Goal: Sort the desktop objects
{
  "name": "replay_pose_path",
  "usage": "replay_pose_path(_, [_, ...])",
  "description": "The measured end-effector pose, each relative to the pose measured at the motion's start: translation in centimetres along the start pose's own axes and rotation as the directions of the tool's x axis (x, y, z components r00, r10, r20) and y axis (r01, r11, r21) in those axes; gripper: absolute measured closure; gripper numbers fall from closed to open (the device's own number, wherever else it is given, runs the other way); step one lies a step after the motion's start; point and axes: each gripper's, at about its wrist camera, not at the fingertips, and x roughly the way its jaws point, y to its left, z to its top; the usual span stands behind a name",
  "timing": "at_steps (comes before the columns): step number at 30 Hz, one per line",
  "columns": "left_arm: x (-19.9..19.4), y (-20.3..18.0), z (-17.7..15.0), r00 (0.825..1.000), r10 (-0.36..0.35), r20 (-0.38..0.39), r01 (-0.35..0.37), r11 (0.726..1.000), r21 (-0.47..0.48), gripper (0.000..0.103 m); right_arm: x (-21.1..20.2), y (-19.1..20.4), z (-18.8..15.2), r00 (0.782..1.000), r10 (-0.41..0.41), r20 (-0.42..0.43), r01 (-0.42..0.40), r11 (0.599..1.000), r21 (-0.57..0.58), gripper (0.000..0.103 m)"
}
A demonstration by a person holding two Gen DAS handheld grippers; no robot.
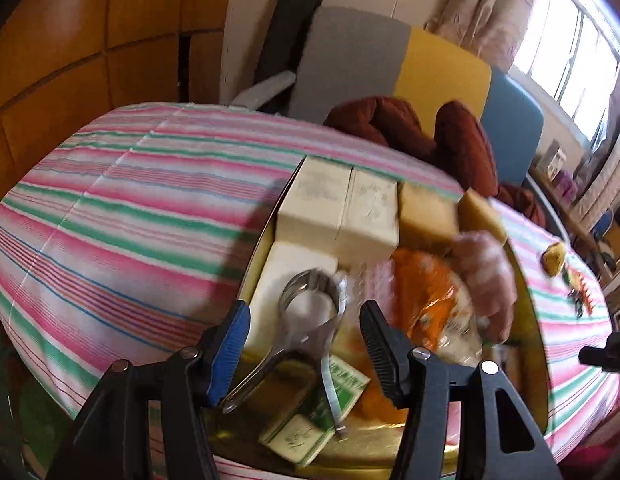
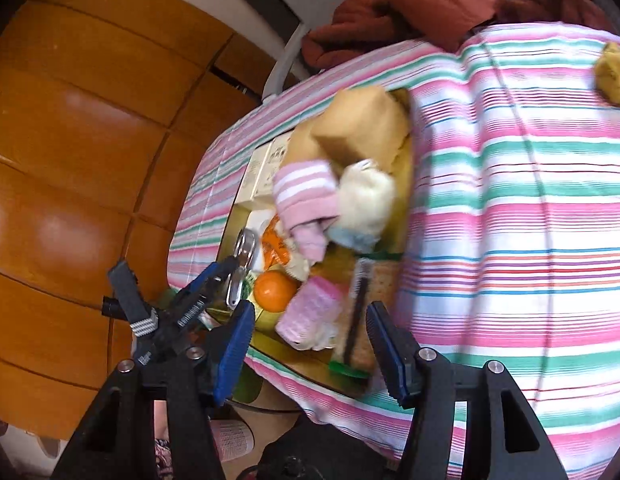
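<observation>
A gold tray (image 1: 390, 454) on the striped tablecloth holds many objects: cream boxes (image 1: 338, 216), an orange snack bag (image 1: 426, 300), green tea packets (image 1: 305, 436) and a metal clamp tool (image 1: 305, 320). My left gripper (image 1: 305, 344) is open, its fingers either side of the metal tool's handles, not gripping. In the right wrist view the tray (image 2: 310, 364) also holds an orange (image 2: 274, 290), a pink sponge (image 2: 310, 312), a pink striped cloth (image 2: 305, 200) and a brush (image 2: 356, 312). My right gripper (image 2: 310, 344) is open and empty above the tray's near edge.
A yellow crumpled item (image 2: 612, 74) lies on the striped tablecloth (image 2: 510, 220) to the right. Small items (image 1: 578, 292) lie near it. A rust-red garment (image 1: 410, 128) hangs over chairs behind the table. The wood floor (image 2: 69, 160) is left.
</observation>
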Motion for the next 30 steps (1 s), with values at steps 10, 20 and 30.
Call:
replay_pose_path(10, [-1.3, -8.2, 0.7, 0.988, -0.155, 0.003, 0.154, 0.982, 0.106, 0.036, -5.3, -7.2, 0.8, 0.992, -0.113, 0.049, 0.106, 0.986, 0.125, 0.038])
replay_pose_path(20, [-1.9, -20.1, -1.9, 0.946, -0.308, -0.099, 0.323, 0.884, 0.339, 0.032, -9.9, -14.6, 0.5, 0.971, -0.236, 0.046, 0.22, 0.949, 0.224, 0.033])
replay_pose_path(30, [0.9, -28.1, -6.1, 0.916, -0.325, -0.237, 0.397, 0.821, 0.41, 0.032, -17.4, -24.3, 2.9, 0.872, -0.478, 0.104, 0.407, 0.827, 0.388, 0.033])
